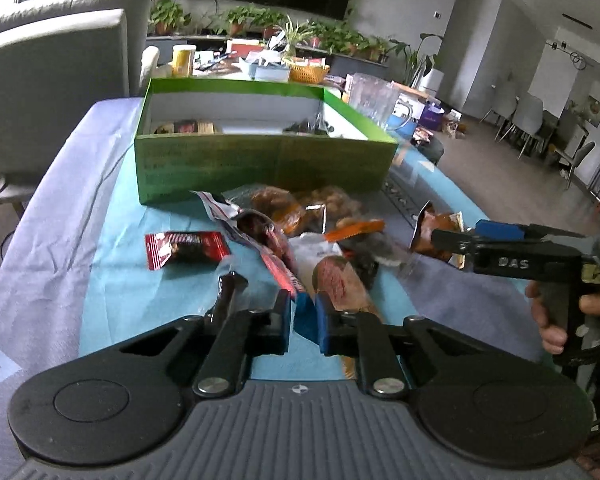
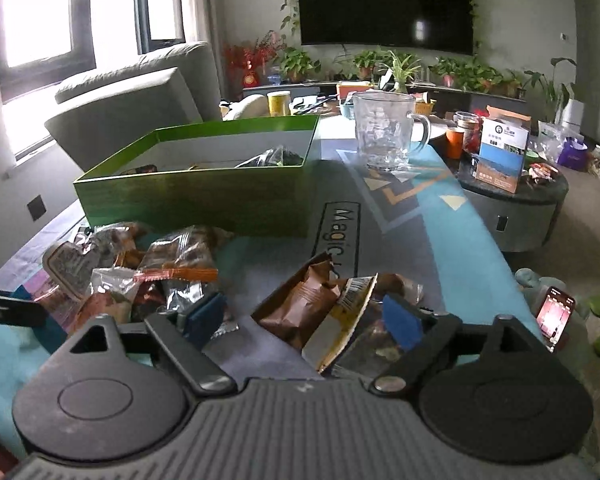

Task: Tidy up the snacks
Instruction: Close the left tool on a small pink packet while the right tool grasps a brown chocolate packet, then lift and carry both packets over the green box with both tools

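A green box (image 1: pixel 260 164) with a white inside stands on the blue mat and holds a few snack packets; it also shows in the right wrist view (image 2: pixel 196 196). A heap of snack packets (image 1: pixel 312 216) lies in front of it. My left gripper (image 1: pixel 303 320) is shut on the end of a red-and-white stick packet (image 1: pixel 278 268). A red packet (image 1: pixel 186 249) lies alone to the left. My right gripper (image 2: pixel 304 320) is open around a brown-and-yellow packet (image 2: pixel 320 312), its pads on either side; it also shows in the left wrist view (image 1: pixel 456 240).
A glass mug (image 2: pixel 384 136) stands behind the box on the right. A round grey side table (image 2: pixel 516 208) with cartons and jars stands to the right. A grey sofa (image 2: pixel 128 104) is behind on the left. A phone (image 2: pixel 554 318) lies beyond the right edge.
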The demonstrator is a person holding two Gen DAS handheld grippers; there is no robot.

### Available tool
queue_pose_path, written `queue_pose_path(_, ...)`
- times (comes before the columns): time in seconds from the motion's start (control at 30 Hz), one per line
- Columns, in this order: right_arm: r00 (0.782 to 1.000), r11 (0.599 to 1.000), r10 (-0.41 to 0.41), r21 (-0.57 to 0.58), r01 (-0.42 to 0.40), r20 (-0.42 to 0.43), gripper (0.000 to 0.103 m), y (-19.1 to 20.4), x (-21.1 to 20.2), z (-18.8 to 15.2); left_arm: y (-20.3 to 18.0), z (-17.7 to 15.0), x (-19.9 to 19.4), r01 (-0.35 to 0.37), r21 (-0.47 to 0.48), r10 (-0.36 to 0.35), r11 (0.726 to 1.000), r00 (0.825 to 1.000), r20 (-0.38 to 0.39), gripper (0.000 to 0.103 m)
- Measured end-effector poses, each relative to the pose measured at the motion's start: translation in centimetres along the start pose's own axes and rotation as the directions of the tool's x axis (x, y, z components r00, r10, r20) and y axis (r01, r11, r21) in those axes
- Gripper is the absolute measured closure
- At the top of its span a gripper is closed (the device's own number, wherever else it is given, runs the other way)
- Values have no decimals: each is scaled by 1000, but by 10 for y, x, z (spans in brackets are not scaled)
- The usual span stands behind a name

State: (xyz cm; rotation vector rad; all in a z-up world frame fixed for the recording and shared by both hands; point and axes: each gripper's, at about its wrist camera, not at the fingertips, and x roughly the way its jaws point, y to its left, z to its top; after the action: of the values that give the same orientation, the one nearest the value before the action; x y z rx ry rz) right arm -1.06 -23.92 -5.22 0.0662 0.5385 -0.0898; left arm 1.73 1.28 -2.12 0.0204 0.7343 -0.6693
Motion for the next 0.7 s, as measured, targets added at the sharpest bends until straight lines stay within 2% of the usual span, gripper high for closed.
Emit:
queue_pose_path(0.2,998,998,-64,1,64,-29,44,14,21,5,-3,4,-18,-14,26,13,1000,999,47,93)
queue_pose_path(0.37,979,982,-169,69,177,-112,44,23,47,11,1,5,-27,-24,12,23,1000,997,69,93)
queue_pose_path(0.47,973,976,-203,58,210,-113,44,29,52,8,2,7,-33,-25,9,24,1000,996,89,94)
queue_pose_path(0.57,979,981,-183,46,188,-86,45,30,46,5,3,11,-38,-24,7,23,1000,993,113,95)
queue_pose_path(0.6,982,984,-169,38,173,-79,52,30,44,5,3,12,-39,-25,8,24,1000,992,121,96)
queue_pose_path(0.67,991,991,-114,64,119,-76,58,25,39,8,3,17,-42,-26,13,24,1000,990,140,99)
queue_pose_path(0.7,994,992,-88,80,94,-70,58,24,36,9,2,19,-43,-24,13,22,1000,988,150,99)
